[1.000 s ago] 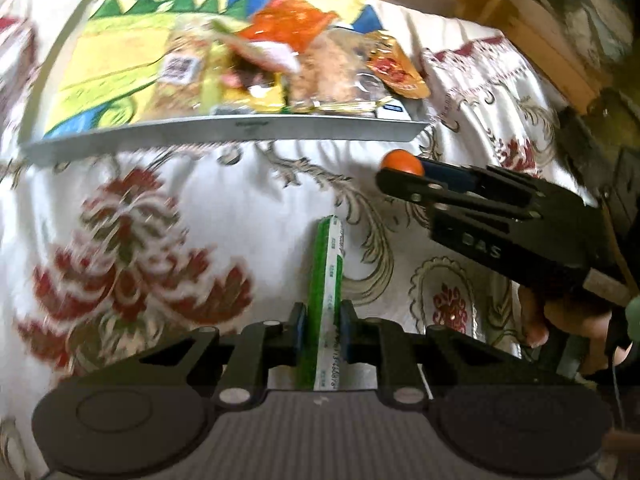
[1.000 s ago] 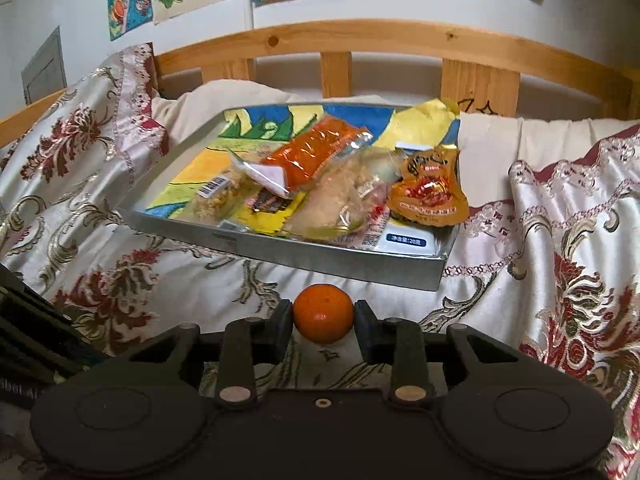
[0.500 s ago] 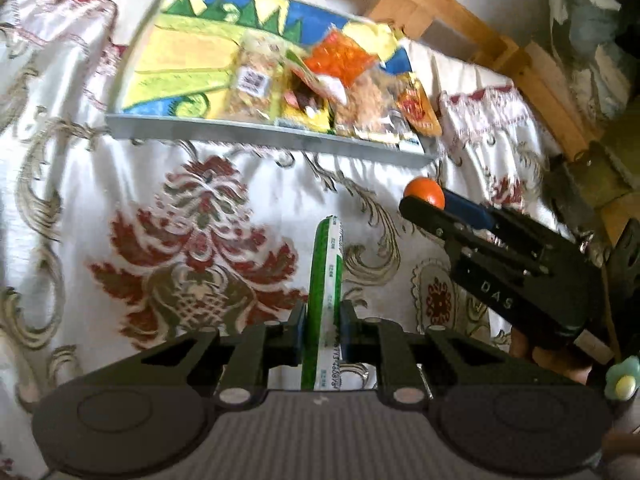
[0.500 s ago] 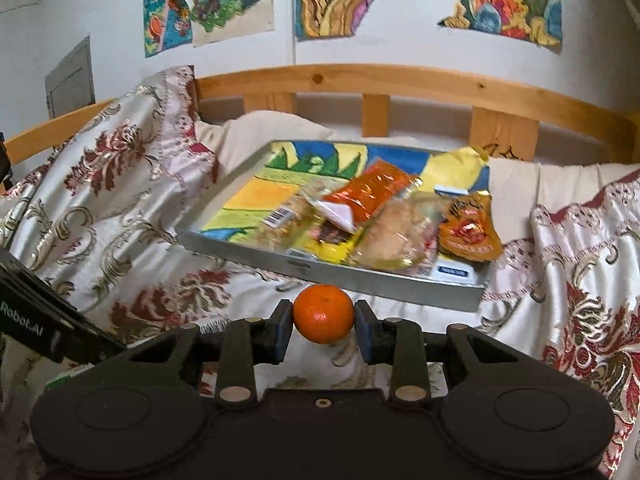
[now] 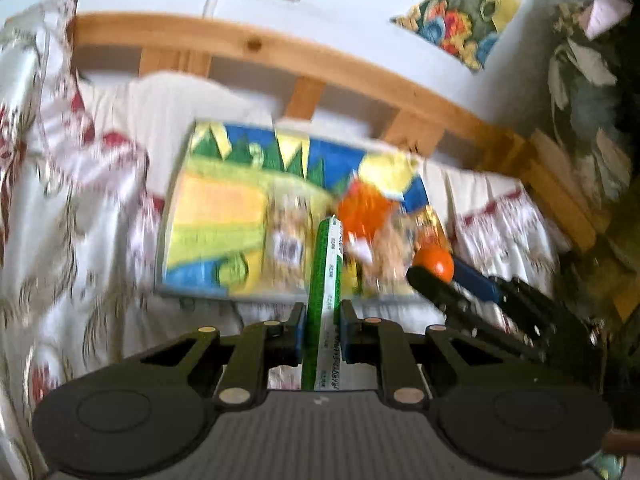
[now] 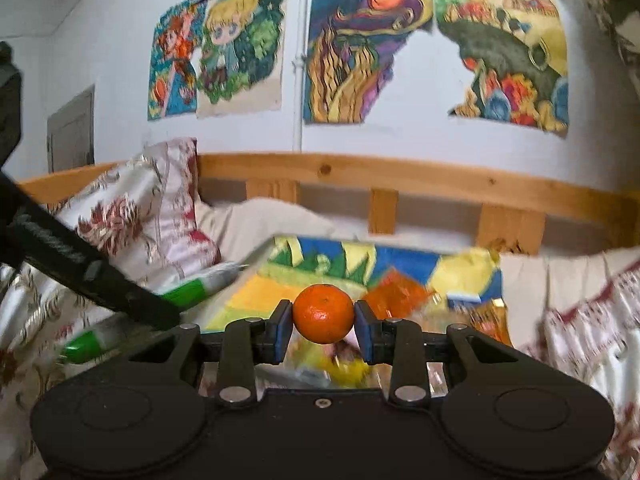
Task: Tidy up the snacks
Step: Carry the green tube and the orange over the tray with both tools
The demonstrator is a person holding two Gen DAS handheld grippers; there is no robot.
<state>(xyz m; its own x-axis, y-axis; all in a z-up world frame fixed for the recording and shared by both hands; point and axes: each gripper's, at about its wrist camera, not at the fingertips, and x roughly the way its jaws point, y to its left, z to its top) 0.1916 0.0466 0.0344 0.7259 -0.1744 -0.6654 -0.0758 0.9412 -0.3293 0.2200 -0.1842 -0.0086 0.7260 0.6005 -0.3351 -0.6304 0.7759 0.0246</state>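
A: What is seen first?

B: The tray (image 6: pixel 256 258), a shallow metal one with a brightly painted floor, is set on the flowered bedspread (image 5: pixel 80 240) ahead of both tools. Its right half is already taken up by snack packets (image 5: pixel 364 216) (an orange one on top; the rest is too blurred to be named). The left half is bare.

A: And what is carried?

B: Two things. The green-and-white stick pack (image 5: pixel 326 276) is clamped upright in the left gripper (image 5: pixel 322 334), whose jaws are nearly together on it; it is held low on its length, so most of it stands out beyond the pads, over the tray's near wall. The tangerine (image 6: pixel 323 313) is pinched across its middle by the right gripper (image 6: pixel 323 330), jaws set just as wide as the fruit, in front of the tray.

A: How are they likely to handle?

B: The stick pack is judged light and fairly stiff, with a slick wrapper; a hold nearer its middle would be steadier, since a long free end can swing. The tangerine is judged soft-skinned and round (it may roll once released), so it is best gripped gently at its widest part and set down against a packet or the tray wall.
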